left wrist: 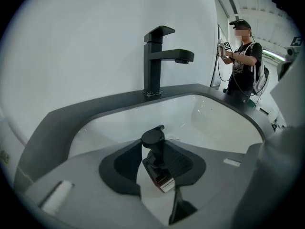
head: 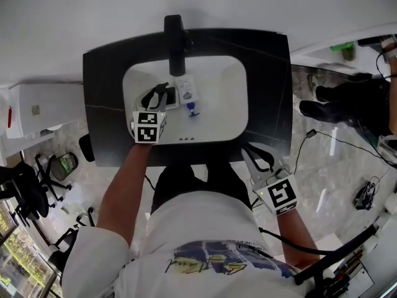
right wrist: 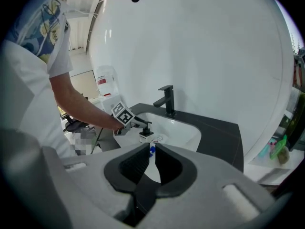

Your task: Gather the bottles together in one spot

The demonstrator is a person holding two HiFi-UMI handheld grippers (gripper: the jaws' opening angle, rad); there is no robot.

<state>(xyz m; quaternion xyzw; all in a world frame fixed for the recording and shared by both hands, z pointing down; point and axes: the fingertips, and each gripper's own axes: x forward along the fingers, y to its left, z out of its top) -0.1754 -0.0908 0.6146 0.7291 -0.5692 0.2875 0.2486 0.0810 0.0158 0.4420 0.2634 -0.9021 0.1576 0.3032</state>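
Left tool (left wrist: pixel 159 159) pinching dark pump bottle (left wrist: pixel 154 144), over white sink (head: pixel 223 104). Second bottle (head: pixel 185 90), white with blue cap, lying in basin just beside it, below faucet (head: pixel 175 42). Right tool (right wrist: pixel 148 149) off sink, near front edge of dark desk (head: pixel 273 92); jaws almost together, slim gap, nothing between.

Counter (head: pixel 273 92): basin (head: pixel 232 98) set in its middle; faucet (head: pixel 175 39) at the back edge, centred, spout over the basin.
Basin, left part: left gripper (head: pixel 158 97) above it, pump bottle (left wrist: pixel 157 159) upright between its jaws.
Basin, under the faucet, just right of that gripper: second bottle (head: pixel 186 90) lying down, cap toward the front.
Counter's front right corner: right gripper (head: pixel 255 160), outside the basin.
Left of counter: cabinet (head: pixel 43 107).
Beyond the counter's right end: person (left wrist: pixel 243 61).
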